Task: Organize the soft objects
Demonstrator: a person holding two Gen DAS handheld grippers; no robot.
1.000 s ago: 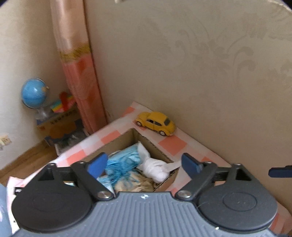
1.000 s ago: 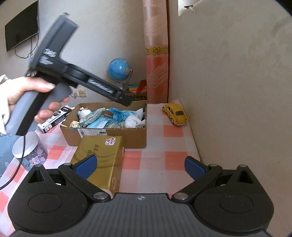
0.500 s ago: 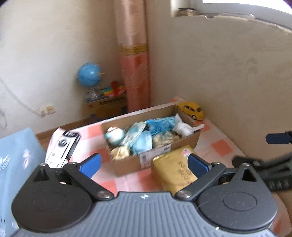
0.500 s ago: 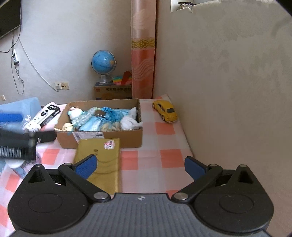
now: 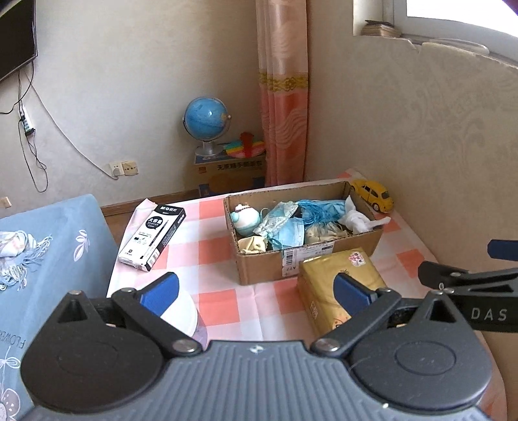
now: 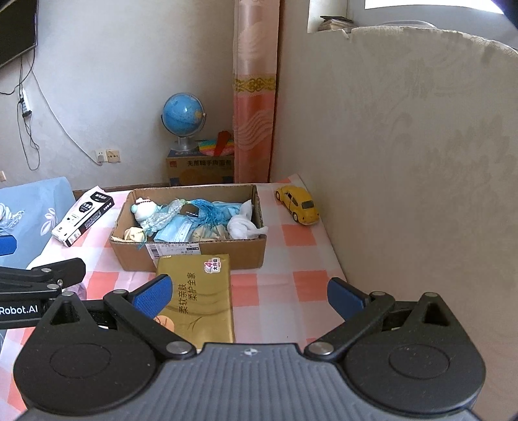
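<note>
Before my two empty, wide-open grippers [image 5: 255, 288] [image 6: 247, 293], box [image 6: 207, 256] brims with blue masks [image 6: 176, 231], knotted white cloth [image 6: 241, 226], pale plush [image 6: 144, 209].

A bright room in daylight, and both pictures are sharp.

Light comes in from a window [image 5: 453, 16] at the top right, which glows plain white. The table [image 6: 301, 259] is softly lit, with weak shadows beside the cardboard box [image 6: 207, 256]. The gold packet [image 6: 200, 298] shines a bit. Straight things, like the curtain [image 5: 281, 97] and walls, bend near the edges, and the corners go dark. Nothing looks smeared.
</note>
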